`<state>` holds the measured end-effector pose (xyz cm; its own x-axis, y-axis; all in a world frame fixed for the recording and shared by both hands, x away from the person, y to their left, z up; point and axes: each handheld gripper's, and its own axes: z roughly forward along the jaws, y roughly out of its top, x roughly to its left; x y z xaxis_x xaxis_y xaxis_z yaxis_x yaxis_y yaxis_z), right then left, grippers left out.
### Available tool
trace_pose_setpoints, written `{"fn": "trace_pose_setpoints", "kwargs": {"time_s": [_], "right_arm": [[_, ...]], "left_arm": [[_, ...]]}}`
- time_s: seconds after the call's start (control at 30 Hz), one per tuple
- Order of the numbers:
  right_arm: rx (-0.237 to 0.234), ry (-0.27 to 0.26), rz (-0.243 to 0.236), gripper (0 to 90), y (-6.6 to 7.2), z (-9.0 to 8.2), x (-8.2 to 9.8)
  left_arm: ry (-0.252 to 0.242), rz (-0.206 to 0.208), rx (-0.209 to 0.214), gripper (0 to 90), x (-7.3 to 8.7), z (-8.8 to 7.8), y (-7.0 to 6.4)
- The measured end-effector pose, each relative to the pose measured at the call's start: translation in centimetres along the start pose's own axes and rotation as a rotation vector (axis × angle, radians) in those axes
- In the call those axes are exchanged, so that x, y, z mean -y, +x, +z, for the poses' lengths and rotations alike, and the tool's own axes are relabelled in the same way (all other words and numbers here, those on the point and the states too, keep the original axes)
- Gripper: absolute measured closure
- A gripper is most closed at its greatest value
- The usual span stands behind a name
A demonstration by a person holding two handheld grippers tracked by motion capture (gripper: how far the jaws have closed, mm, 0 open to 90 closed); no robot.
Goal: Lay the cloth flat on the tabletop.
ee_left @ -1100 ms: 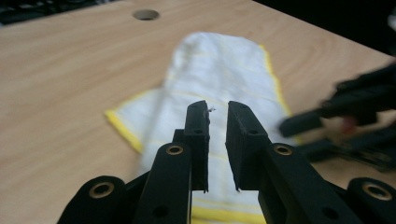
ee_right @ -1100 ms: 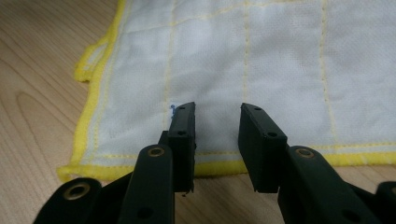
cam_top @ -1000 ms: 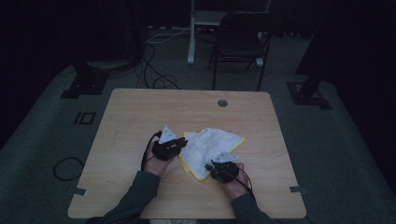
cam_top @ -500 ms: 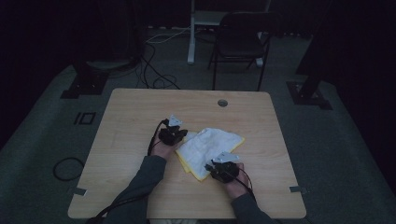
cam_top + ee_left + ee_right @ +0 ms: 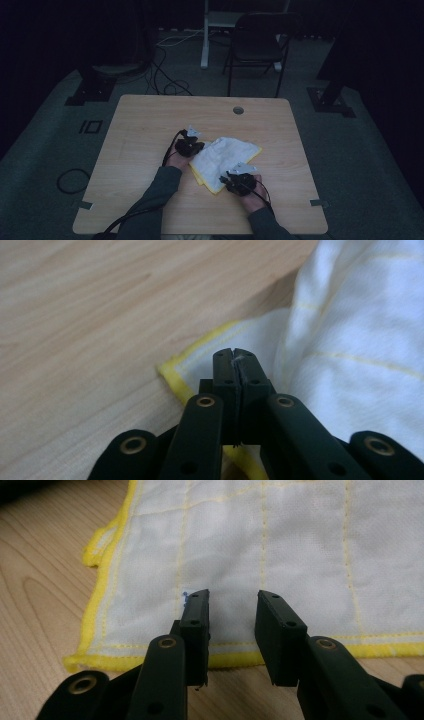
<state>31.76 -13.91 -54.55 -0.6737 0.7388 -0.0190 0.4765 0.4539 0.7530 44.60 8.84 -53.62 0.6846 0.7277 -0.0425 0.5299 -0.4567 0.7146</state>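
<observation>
Near the table's (image 5: 150, 125) middle, our left gripper (image 5: 234, 356) pinches the cloth's (image 5: 227, 152) yellow-hemmed corner — ready to fold. Our right gripper (image 5: 232, 600) hangs parted over the near hem — gripping nothing.

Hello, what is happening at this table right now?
A person is working on a white cloth with a yellow hem on a wooden table, with a claw in each hand. The left claw has just closed on the cloth at a hemmed corner; a bit of fabric seems pinched between its jaws. The right claw rests over the near hem, jaws apart, gripping nothing.
</observation>
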Motion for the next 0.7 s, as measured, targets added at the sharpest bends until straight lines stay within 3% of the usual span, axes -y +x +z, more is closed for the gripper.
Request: {"fn": "trace_pose_setpoints", "kwargs": {"time_s": [0.3, 0.7], "right_arm": [[-0.006, 0.007, -0.002, 67.0, -0.2, -0.3, 0.2], [-0.021, 0.018, 0.003, 66.8, -0.9, -0.9, 0.6]], "left_arm": [[0.003, 0.005, -0.015, 90.0, 0.3, -0.1, 0.4], [0.007, -0.053, -0.091, 90.0, 1.7, -1.9, 3.4]]}}
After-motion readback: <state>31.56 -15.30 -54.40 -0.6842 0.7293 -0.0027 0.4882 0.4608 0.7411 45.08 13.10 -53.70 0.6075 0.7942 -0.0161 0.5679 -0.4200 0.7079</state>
